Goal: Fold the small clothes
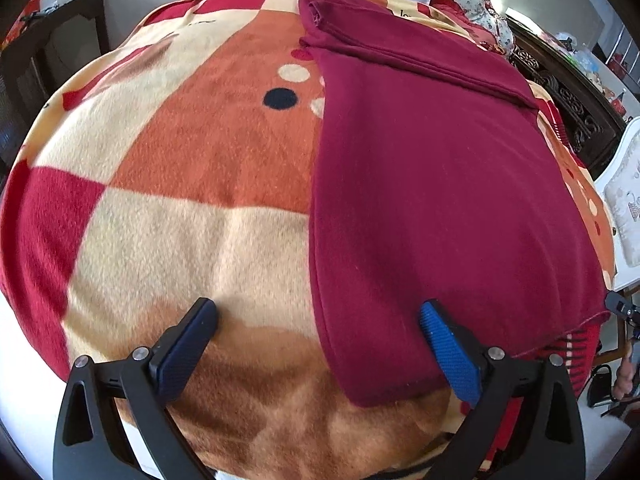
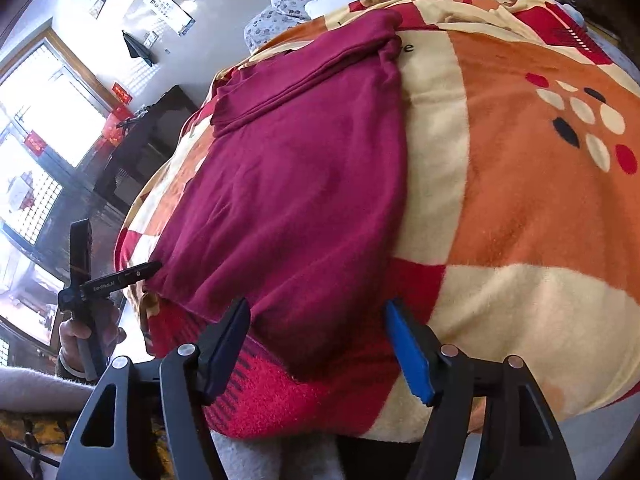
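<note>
Left gripper (image 1: pixel 318 322), right gripper (image 2: pixel 316 326) — jaws apart — over maroon garment (image 1: pixel 432 184) near edge.

The garment (image 1: pixel 432 184) is plain deep maroon. The blanket (image 1: pixel 192 184) under it has orange, cream and red blocks with black, cream and red dots. Each tool (image 1: pixel 320 344) has blue pads (image 1: pixel 452 356) on black arms.

My left wrist camera looks forward and down from close above the near edge of the blanket (image 1: pixel 168 184). My right wrist camera, tilted, sits equally near. Both views share the maroon garment (image 1: pixel 432 200) and the same blanket (image 2: pixel 520 200).
</note>
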